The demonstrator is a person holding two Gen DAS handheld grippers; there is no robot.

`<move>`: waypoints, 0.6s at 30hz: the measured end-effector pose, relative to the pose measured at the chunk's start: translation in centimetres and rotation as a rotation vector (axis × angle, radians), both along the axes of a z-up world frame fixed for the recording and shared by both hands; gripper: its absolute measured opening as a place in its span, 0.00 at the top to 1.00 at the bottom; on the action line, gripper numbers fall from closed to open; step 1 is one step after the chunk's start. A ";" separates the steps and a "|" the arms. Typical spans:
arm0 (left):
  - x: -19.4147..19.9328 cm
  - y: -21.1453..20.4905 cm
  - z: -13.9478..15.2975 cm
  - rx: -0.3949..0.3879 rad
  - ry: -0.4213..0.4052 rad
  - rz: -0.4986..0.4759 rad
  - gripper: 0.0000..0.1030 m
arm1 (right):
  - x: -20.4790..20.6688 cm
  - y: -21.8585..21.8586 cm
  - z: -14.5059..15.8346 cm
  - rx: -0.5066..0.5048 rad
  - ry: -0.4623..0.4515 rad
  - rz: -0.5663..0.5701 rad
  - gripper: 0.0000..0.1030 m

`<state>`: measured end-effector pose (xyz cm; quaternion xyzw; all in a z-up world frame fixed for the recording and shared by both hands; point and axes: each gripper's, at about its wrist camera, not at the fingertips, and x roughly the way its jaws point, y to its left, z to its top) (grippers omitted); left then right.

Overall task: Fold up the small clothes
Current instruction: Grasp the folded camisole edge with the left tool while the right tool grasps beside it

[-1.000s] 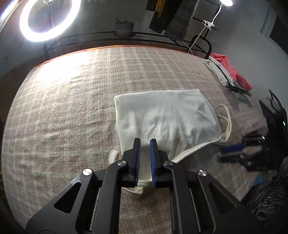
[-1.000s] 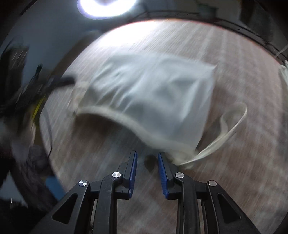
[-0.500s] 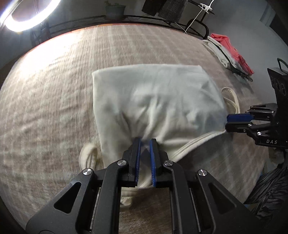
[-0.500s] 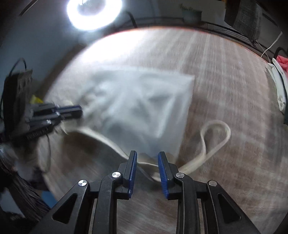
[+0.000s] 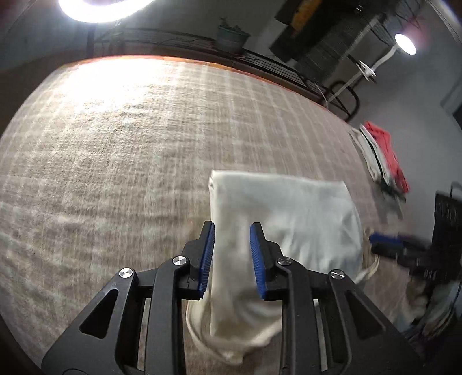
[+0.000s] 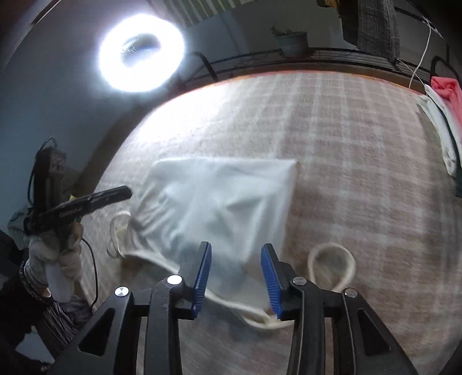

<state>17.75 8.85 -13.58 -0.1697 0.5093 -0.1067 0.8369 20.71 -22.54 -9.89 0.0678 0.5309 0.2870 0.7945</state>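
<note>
We see the top (image 5: 283,213) lying folded on the surface (image 5: 115,150) toward its near edge, long axis along that edge. Both tools are opening, holding nothing: left tool (image 5: 232,256) over the top's left end, right tool (image 6: 235,277) over its strap end, equally near.

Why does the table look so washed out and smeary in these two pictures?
Left wrist view: the ring light glares on the far checked cloth; the right edge smears. Right wrist view: the ring light blooms, the white garment blurs; fisheye bends both.

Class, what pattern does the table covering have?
A beige-and-white plaid weave table covering, clearest in the left wrist view.
</note>
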 end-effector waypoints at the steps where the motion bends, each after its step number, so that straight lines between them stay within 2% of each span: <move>1: 0.7 0.2 -0.3 -0.023 0.019 0.013 0.74 | 0.0 0.5 0.0 0.006 0.001 0.012 0.67; 2: 1.6 0.3 -0.9 -0.055 0.052 0.025 0.71 | 0.0 1.3 -0.2 0.006 0.009 0.030 0.67; 5: 3.4 0.7 -2.3 -0.120 0.089 0.062 0.71 | -0.5 3.8 -1.1 -0.057 0.005 0.085 0.68; 9: 4.8 1.6 -3.0 -0.184 0.055 0.130 0.74 | -1.2 4.4 -2.5 -0.116 0.014 0.103 0.71; 12: 4.9 2.2 -3.5 -0.081 0.036 0.177 0.75 | -1.3 3.7 -2.2 -0.115 0.018 0.101 0.76; 16: 3.5 2.3 -1.8 0.052 -0.022 0.140 0.75 | -1.1 2.1 -1.2 -0.080 0.023 0.071 0.75; 18: 2.6 2.6 -1.2 0.026 -0.020 0.141 0.74 | -0.6 0.4 -0.1 -0.041 0.009 0.038 0.65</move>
